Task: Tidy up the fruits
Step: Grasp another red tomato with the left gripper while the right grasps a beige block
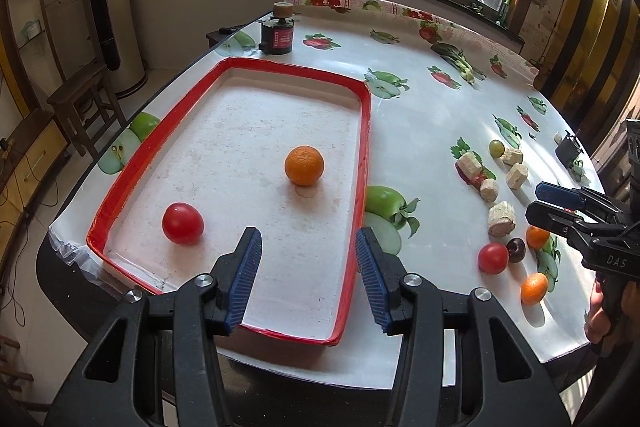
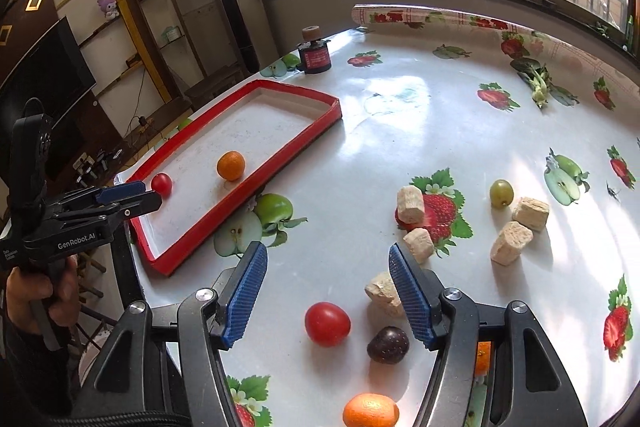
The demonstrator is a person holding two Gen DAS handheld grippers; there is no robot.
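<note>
A red-rimmed white tray (image 1: 362,131) (image 2: 280,167) holds an orange (image 1: 304,165) (image 2: 231,165) and a red tomato (image 1: 182,223) (image 2: 161,183). My left gripper (image 1: 308,279) (image 2: 132,197) is open and empty over the tray's near end. On the table to the right lie a red tomato (image 2: 327,323) (image 1: 493,258), a dark plum (image 2: 388,344) (image 1: 516,249), two small oranges (image 2: 370,410) (image 1: 534,289) and a green grape (image 2: 501,193) (image 1: 496,148). My right gripper (image 2: 328,295) (image 1: 540,205) is open and empty just above the tomato and plum.
Several beige foam blocks (image 2: 410,203) (image 1: 501,219) lie among the loose fruit. A black and red canister (image 1: 277,34) (image 2: 315,55) stands beyond the tray. The table (image 2: 400,131) has a fruit-print cover, and its near edge is close under both grippers.
</note>
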